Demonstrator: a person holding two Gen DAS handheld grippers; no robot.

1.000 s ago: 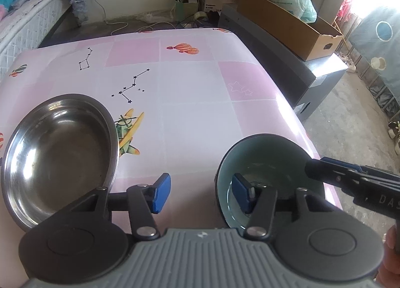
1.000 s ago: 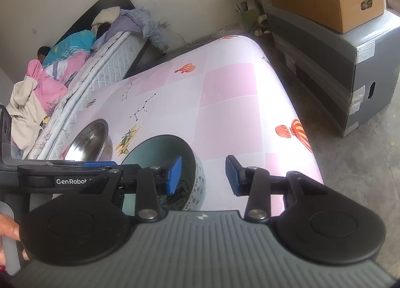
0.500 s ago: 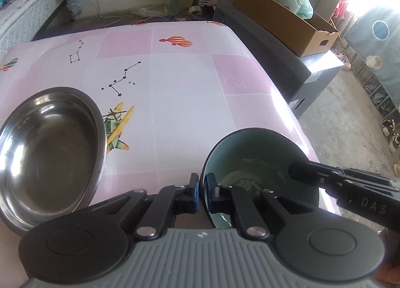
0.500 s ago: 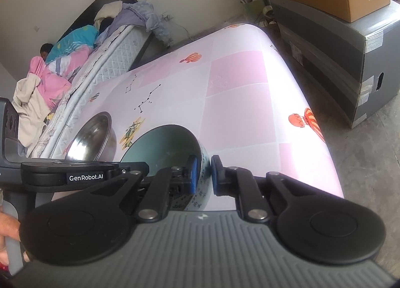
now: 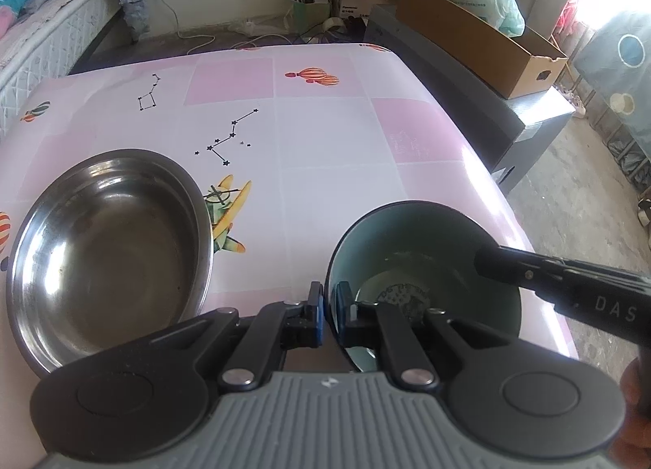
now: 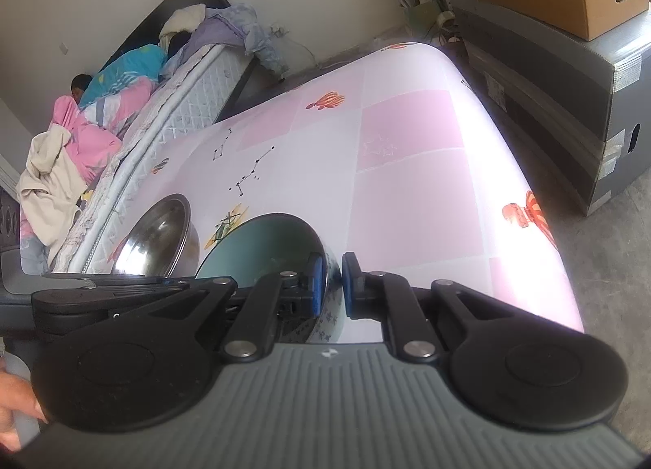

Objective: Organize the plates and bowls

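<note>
A teal ceramic bowl (image 5: 423,261) stands near the table's front right corner. My left gripper (image 5: 328,316) is shut on its left rim, one blue pad outside and one inside. My right gripper (image 6: 334,286) is shut on the bowl's (image 6: 260,245) right rim in the same way, its arm reaching into the bowl from the right in the left wrist view. A steel bowl (image 5: 110,253) sits on the table to the left of the teal one, also seen as the steel bowl (image 6: 160,239) in the right wrist view, untouched.
The table (image 5: 325,135) has a pink patterned cloth and drops off at the right to a concrete floor. A grey cabinet (image 6: 561,102) with a cardboard box (image 5: 484,37) stands right of it. A bed (image 6: 134,123) with heaped clothes runs along the left.
Both grippers went from open to shut on opposite rims of the teal bowl. The right gripper edged slightly closer over the bowl.
</note>
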